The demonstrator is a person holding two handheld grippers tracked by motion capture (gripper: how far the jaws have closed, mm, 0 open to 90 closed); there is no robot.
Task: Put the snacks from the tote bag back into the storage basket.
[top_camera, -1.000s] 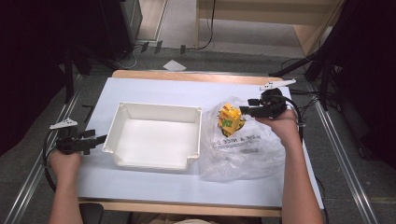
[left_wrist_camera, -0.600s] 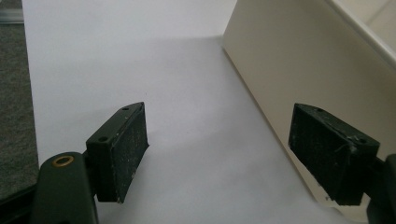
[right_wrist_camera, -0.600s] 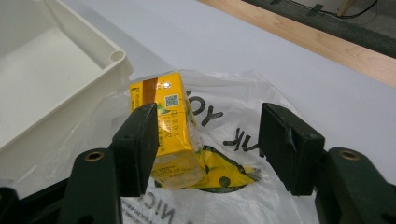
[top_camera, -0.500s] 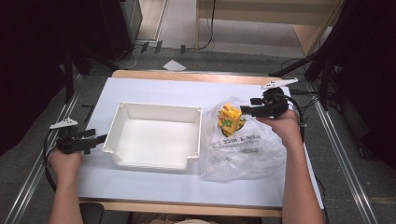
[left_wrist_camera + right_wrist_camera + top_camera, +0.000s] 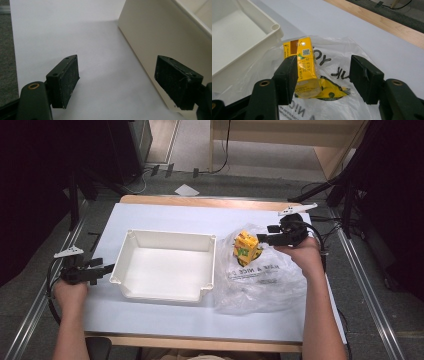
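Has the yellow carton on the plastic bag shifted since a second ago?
No. The yellow carton sits in the same spot, just right of the white plastic tray's right rim.

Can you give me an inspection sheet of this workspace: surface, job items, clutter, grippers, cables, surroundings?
Surface: white sheet over a wooden table.
Job's things: yellow carton upright on a clear plastic bag; empty white bin beside the bag.
Clutter: nothing seen.
Grippers: right gripper open, jaws just been opening, one pad beside the carton, a clear gap on the other side; left gripper open, nothing between its jaws, next to the bin's outer wall.
Cables: one trails from each gripper; more on the floor beyond the table.
Surroundings: grey floor, paper scrap, wooden furniture behind.
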